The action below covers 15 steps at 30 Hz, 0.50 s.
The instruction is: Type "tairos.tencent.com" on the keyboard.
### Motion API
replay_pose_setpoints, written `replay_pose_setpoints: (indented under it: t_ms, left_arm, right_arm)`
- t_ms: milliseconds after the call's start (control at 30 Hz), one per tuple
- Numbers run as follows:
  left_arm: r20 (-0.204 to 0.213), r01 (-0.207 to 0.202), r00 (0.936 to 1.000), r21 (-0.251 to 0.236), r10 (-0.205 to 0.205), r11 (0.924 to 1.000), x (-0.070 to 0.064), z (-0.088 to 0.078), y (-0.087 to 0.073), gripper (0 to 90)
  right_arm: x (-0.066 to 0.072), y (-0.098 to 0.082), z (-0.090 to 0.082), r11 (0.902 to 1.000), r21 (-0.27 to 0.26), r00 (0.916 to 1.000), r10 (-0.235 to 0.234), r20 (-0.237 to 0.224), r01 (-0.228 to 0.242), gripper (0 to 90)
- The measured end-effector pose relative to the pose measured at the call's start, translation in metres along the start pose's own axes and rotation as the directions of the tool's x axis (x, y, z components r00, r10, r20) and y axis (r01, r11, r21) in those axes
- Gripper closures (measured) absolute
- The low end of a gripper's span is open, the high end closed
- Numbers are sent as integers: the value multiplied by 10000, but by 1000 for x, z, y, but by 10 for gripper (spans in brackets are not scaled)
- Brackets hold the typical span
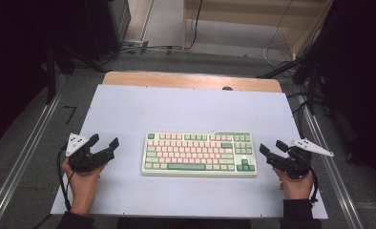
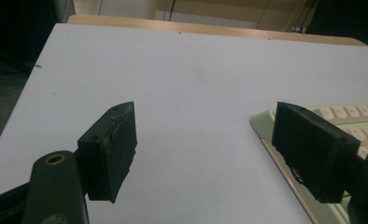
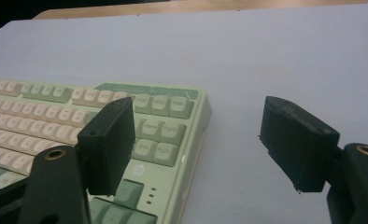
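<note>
Nothing is begun, I judge: my left gripper and right gripper gape wide, flanking the untouched mechanical keyboard on the white tabletop.

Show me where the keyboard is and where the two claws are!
keyboard (image 1: pixel 199 153): high view, on the pink keys in its middle.
left claw (image 1: pixel 106 142): high view, midway between its open tips.
right claw (image 1: pixel 272 147): high view, midway between its open tips.
</note>
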<state>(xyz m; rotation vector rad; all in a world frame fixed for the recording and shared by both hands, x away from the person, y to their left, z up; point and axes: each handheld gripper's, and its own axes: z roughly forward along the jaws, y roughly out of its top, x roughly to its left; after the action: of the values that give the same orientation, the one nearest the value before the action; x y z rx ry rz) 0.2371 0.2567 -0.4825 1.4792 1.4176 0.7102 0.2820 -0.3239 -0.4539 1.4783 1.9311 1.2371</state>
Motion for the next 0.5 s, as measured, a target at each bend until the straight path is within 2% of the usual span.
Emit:
replay_pose_setpoints:
  t_ms: [100,233,333,467,500]
  left_arm:
    - [-100,174,9998,22,-173,9998,2,1,0,229]
    - [-293,314,9991,56,-312,9995,4,3,-1,229]
    - [-376,282,9989,39,-281,9996,4,3,-1,229]
    - [-319,200,9993,111,-196,9997,2,5,-1,229]
    - [-309,210,9993,103,-207,9997,1,5,-1,229]
  right_arm:
    - [-6,-1,-2,9999,-47,9999,113,107,-112,247]
    - [-15,-4,-3,9998,85,9985,184,523,-189,247]
    - [-22,-5,-1,9975,334,9958,605,690,-629,247]
    - [-29,-5,1,9934,440,9935,1034,475,-1055,194]
    - [-29,-5,1,9937,434,9936,1014,498,-1036,189]
